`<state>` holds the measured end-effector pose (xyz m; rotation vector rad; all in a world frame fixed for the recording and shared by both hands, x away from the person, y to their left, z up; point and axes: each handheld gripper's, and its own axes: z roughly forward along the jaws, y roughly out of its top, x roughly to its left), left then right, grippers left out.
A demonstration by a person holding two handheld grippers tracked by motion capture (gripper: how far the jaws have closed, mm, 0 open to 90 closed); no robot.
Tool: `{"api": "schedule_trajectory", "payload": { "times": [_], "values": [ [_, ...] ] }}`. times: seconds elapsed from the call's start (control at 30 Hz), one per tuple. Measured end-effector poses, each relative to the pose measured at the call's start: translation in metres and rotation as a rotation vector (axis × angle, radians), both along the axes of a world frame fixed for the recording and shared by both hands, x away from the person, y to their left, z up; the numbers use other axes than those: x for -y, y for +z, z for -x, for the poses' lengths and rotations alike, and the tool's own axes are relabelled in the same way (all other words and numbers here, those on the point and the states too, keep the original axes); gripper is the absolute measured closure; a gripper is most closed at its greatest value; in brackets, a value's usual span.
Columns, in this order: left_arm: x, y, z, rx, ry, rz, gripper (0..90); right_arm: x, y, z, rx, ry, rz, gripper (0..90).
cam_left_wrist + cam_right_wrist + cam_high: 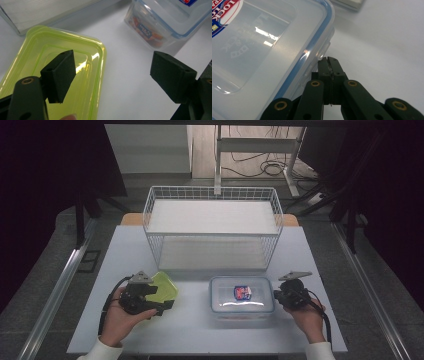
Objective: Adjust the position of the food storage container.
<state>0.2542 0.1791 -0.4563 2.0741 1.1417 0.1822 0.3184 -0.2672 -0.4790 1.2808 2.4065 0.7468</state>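
White worktop (200, 330) carries a basket (212, 227). Left tongs (112, 75) gape over the green lid (37, 50); right tongs (331, 65), pressed together and empty, nudge the box (262, 50), probably steadying it.

A pale table (200, 330) carries a white wire basket (212, 227) at its far middle. Nearer the person, a clear lidded container (241, 295) with a blue seal lies right of centre, and a yellow-green lid (165, 287) lies left of it, apart.
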Motion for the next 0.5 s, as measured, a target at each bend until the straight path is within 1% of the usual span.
{"api": "schedule_trajectory", "payload": {
  "times": [0.03, 0.07, 0.13, 0.2, 0.3, 0.33, 0.4, 0.5],
  "values": [
    [0.000, 0.000, 0.000, 0.000, 0.000, 0.000, 20.1, 0.000, 0.000, 0.000, 0.000, 0.000, 0.000, 89.2],
    [0.000, 0.000, 0.000, 0.001, 0.002, 0.002, 20.1, -0.006, -0.001, -0.001, 0.001, 0.009, 0.001, 89.2],
    [-0.001, 0.000, 0.000, 0.001, 0.003, 0.001, 20.1, -0.010, -0.001, -0.003, 0.008, 0.013, 0.009, 89.2],
    [-0.001, -0.001, 0.000, 0.001, 0.002, 0.001, 20.0, -0.012, -0.002, -0.004, 0.005, 0.023, 0.004, 89.1],
    [-0.001, -0.001, 0.000, 0.001, 0.002, 0.001, 19.9, -0.015, -0.003, -0.005, -0.001, 0.021, -0.009, 89.1],
    [-0.002, 0.000, 0.000, 0.003, 0.004, 0.006, 19.8, -0.019, -0.003, -0.006, -0.001, 0.028, -0.011, 89.2],
    [-0.003, 0.001, 0.000, 0.006, 0.011, 0.009, 19.7, -0.021, -0.004, -0.006, 0.001, 0.031, -0.010, 89.2],
    [-0.003, 0.001, 0.001, 0.008, 0.012, 0.011, 19.7, -0.027, -0.003, -0.004, 0.002, 0.049, -0.003, 89.2]
  ]
}}
